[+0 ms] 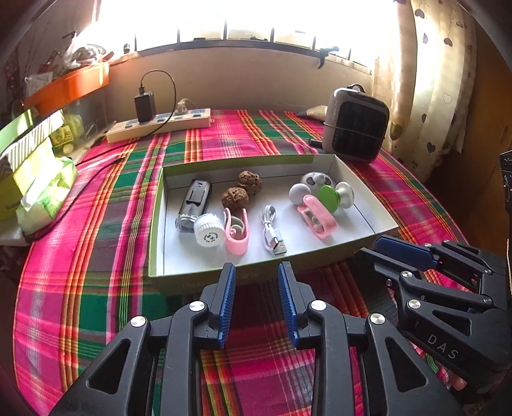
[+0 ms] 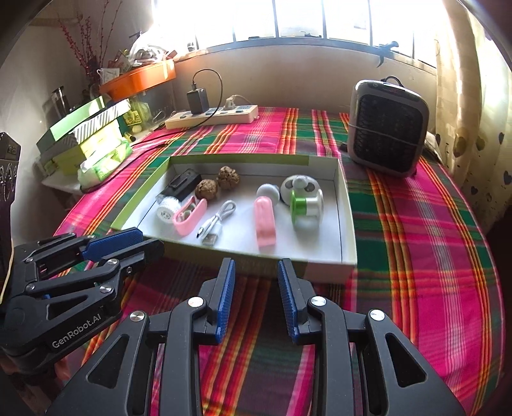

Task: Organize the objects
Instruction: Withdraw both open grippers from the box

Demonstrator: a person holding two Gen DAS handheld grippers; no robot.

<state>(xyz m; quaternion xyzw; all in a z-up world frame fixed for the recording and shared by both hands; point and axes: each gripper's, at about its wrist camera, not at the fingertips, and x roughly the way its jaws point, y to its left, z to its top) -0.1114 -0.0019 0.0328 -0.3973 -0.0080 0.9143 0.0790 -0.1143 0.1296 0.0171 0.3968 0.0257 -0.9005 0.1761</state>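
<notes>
The window (image 1: 224, 19) is blown out to white glare, the clutter in the orange tray (image 2: 140, 76) too small to identify.

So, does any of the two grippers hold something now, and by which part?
Nothing is held: left gripper and right gripper are both empty.

Bright barred window (image 2: 320, 19) above a beige wall (image 2: 288, 80) (glare washes it out); heart-print curtain (image 1: 425, 80) hangs right.
</notes>
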